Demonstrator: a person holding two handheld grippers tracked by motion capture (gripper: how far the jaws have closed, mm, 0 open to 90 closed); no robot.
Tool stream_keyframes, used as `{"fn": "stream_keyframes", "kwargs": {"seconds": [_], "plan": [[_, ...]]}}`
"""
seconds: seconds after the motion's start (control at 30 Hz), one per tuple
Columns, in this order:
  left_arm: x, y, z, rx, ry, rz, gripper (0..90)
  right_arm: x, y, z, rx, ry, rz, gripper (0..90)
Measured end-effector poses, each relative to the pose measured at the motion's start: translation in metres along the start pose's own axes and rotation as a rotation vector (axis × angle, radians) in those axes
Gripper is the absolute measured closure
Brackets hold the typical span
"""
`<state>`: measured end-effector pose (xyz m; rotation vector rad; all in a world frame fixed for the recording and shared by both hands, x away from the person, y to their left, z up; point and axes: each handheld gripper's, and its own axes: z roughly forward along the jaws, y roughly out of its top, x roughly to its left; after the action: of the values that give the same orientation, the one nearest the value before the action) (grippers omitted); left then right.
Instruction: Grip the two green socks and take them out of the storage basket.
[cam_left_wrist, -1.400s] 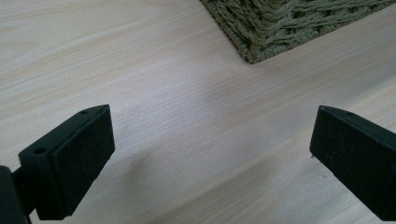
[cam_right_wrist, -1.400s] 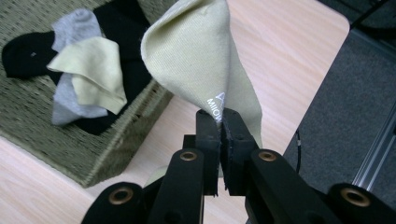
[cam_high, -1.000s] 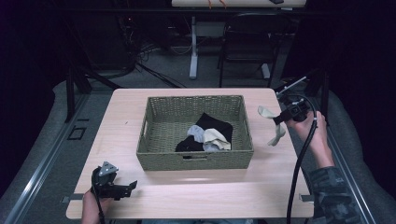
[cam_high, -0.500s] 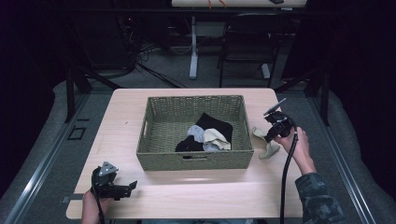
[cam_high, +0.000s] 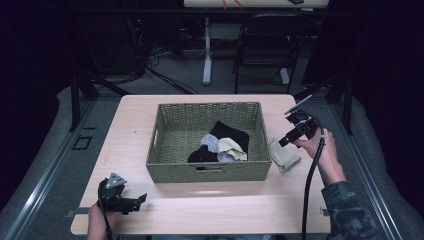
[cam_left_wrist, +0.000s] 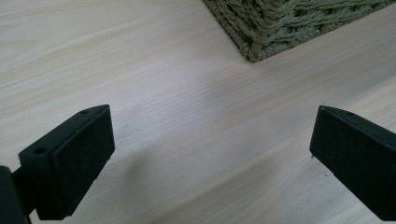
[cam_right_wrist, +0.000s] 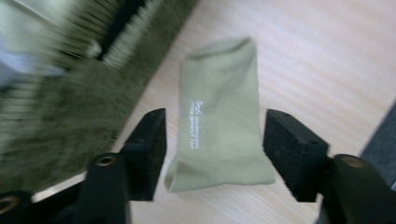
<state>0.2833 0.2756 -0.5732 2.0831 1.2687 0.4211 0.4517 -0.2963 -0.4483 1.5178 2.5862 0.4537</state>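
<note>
Letting go of the beige sock beside the basket

Hovering low at the right side of the woven basket, my right hand-held gripper points down at the beige sock, which lies flat on the worktop just beside the basket's right wall. Its jaws have just been opening; in the right gripper view they stand apart on either side of the sock, and the pads do not press on it. That sock lies lengthwise away from me there, its folded end nearest the jaws, a small line of pale lettering along it, and the basket's blurred green weave runs along its left. My right hand grips the tool from behind, with the black cable trailing toward the near edge of the worktop.

Inside the basket, toward its right half, sits a small heap of socks: black, grey and cream pieces lying against one another.

My left hand-held gripper rests near the front left corner of the basket, close to the worktop's near edge. Its jaws are spread wide with nothing between them; in the left gripper view they frame bare wood, and the basket's corner shows beyond them.
</note>
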Motion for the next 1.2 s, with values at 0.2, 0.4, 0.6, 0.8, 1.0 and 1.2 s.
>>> {"fn": "stream_keyframes", "kwargs": {"seconds": [0.2, 0.4, 0.6, 0.8, 1.0, 1.2], "plan": [[0.000, 0.000, 0.000, 0.001, -0.001, 0.006, 0.0, 0.023, 0.017, -0.044, -0.073, 0.005, -0.063, 25.6], [0.000, 0.000, -0.001, 0.001, -0.001, -0.004, 0.0, 0.055, 0.039, -0.064, -0.115, 0.029, -0.147, 22.2], [0.001, 0.000, -0.001, 0.001, -0.001, 0.005, 0.0, 0.086, 0.062, -0.063, -0.124, 0.043, -0.212, 16.0], [0.001, -0.001, -0.001, -0.005, 0.000, -0.005, 0.0, 0.107, 0.080, -0.043, -0.101, 0.066, -0.240, 13.2], [0.001, -0.001, -0.001, -0.006, -0.005, -0.004, 0.0, 0.122, 0.091, -0.019, -0.059, 0.080, -0.267, 14.0], [0.001, -0.001, -0.001, -0.005, -0.006, -0.003, 0.0, 0.140, 0.098, 0.018, 0.017, 0.073, -0.292, 19.7]]}}
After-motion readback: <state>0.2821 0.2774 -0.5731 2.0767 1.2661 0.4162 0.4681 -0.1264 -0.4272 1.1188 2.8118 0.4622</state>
